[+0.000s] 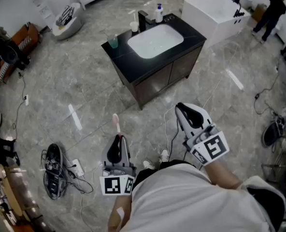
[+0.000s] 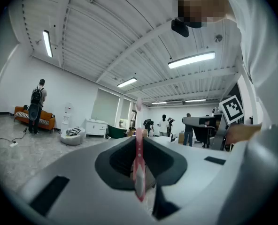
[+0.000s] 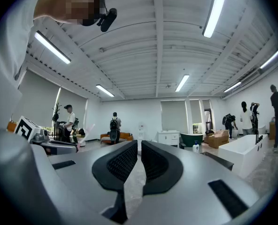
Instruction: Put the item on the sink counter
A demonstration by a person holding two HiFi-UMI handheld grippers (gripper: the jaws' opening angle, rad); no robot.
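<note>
toothbrush, pink, upright between jaws of left gripper

Countertop glossy black, basin glossy white. Floor polished grey stone-look, reflective. Toothbrush smooth pink plastic.

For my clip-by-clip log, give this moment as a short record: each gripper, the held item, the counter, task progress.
left gripper: shut on pink toothbrush, which sticks out past the jaws
right gripper: shut, nothing between the jaws
counter: ahead across the floor; cup and bottle on it
progress: toothbrush not yet on counter
</note>
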